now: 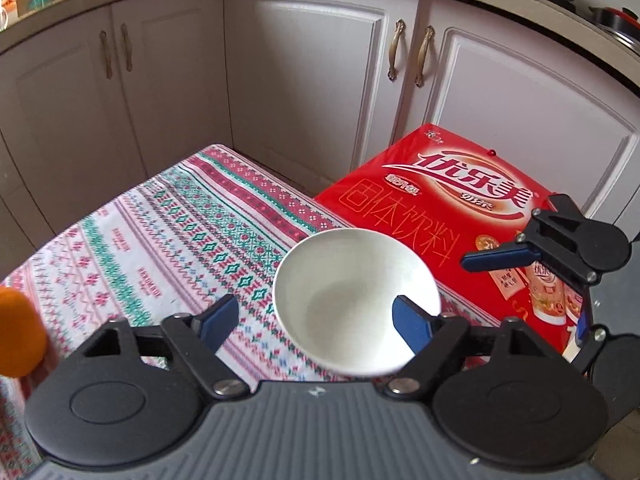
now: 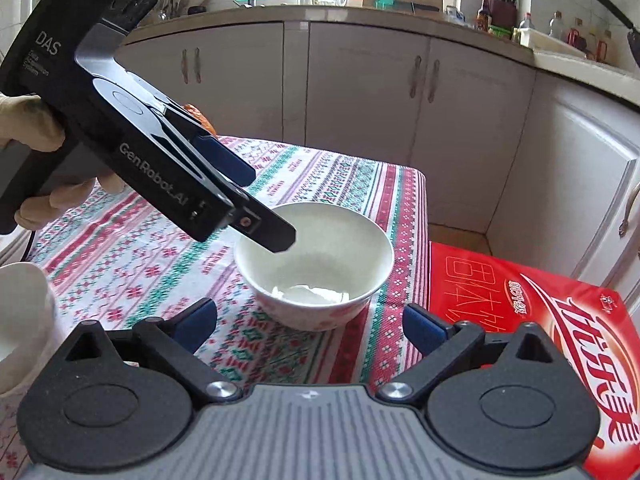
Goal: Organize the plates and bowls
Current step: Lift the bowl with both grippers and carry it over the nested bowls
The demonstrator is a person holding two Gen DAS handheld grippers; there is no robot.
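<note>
So the setup is a small table with a knitted-looking tablecloth (image 2: 120,264), red and green bands on white, parked in a kitchen corner. White cabinets (image 2: 360,92) wrap around behind it, and the counter (image 2: 400,20) on top of them is crowded with bottles and jars. A red drink box (image 2: 532,316) sits right beside the table, past its corner.

The white bowl (image 2: 316,264) stands upright on the cloth near that corner, close to the box. The left gripper (image 1: 316,316) reaches over the bowl with its jaws apart: one blue finger (image 1: 412,328) is inside, over the rim, the other is outside on the cloth side. I can't tell if the pads touch the rim yet. The right gripper (image 2: 308,324) is wide open just in front of the bowl, holding nothing. A second white dish (image 2: 20,320) peeks in at the table's near edge.
</note>
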